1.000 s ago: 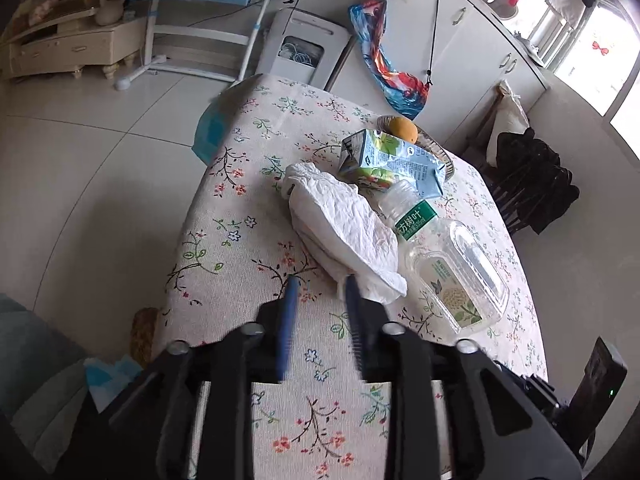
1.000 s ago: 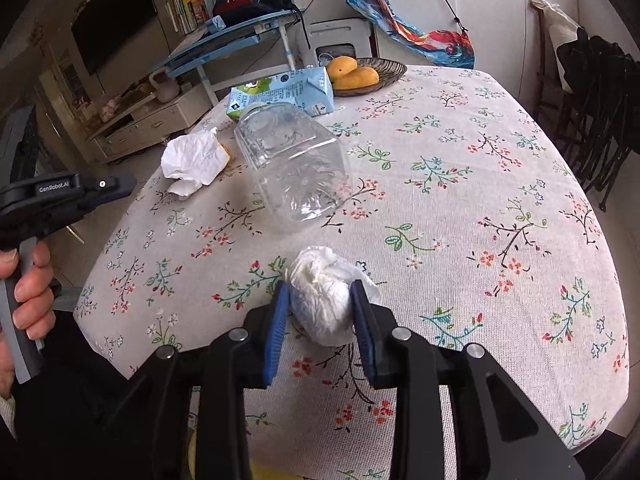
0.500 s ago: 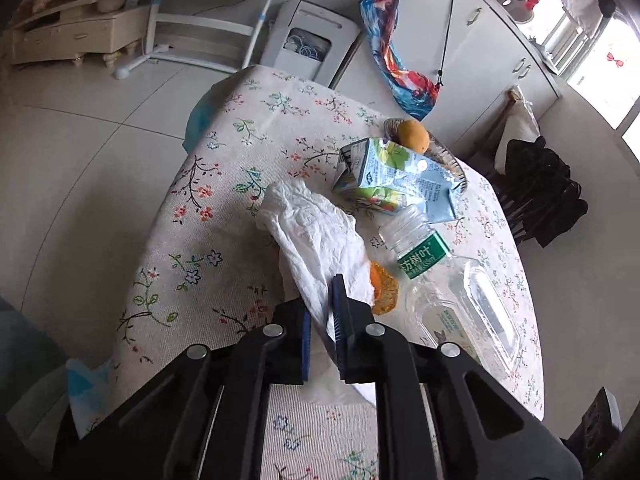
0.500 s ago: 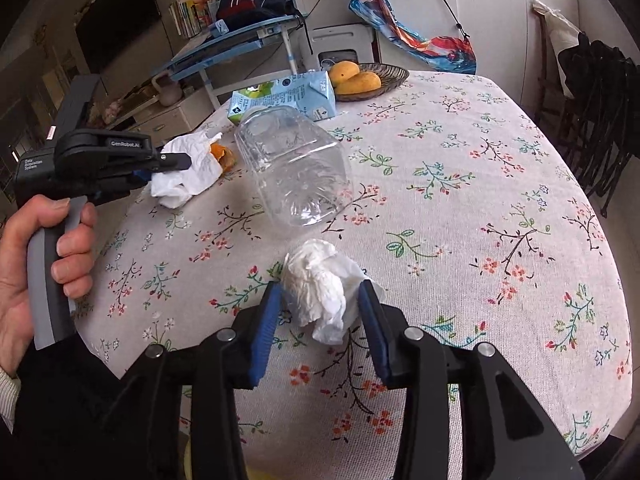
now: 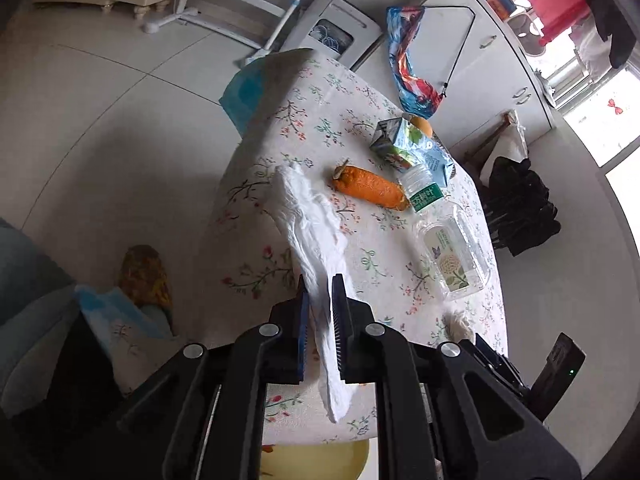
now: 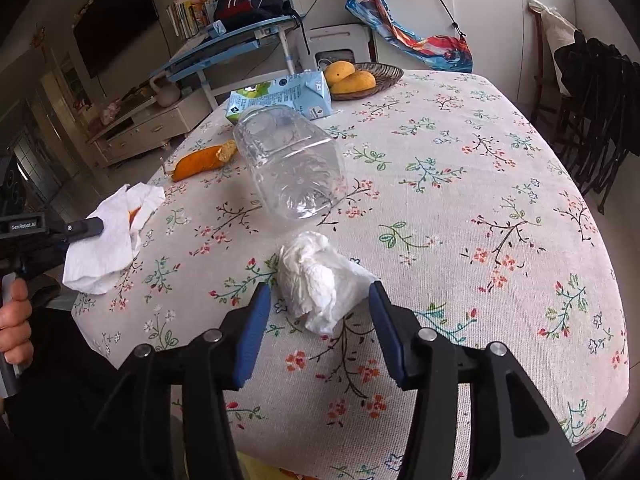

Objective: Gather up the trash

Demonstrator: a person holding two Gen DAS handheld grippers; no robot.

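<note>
Two grippers, left gripper (image 5: 319, 300) clamped on white tissue (image 5: 312, 220), right gripper (image 6: 320, 312) jaws opening around crumpled tissue (image 6: 320, 276)

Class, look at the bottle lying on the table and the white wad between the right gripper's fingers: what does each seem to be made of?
Bottle: probably clear, glossy plastic; the tablecloth shows through it and its ribbed base glints. White wad: likely matte tissue or paper towel; it is crumpled into soft creases.

We saw a worktop (image 6: 500, 152) covered with a flowered cloth. On it lay a clear plastic bottle (image 6: 292, 164) on its side, a drink carton (image 6: 280, 94), an orange peel (image 6: 200, 162), a crumpled tissue (image 6: 320, 280), a wicker bowl (image 6: 380, 76) of yellow fruit (image 6: 352, 78), and part of a white paper towel (image 6: 108, 240).
</note>
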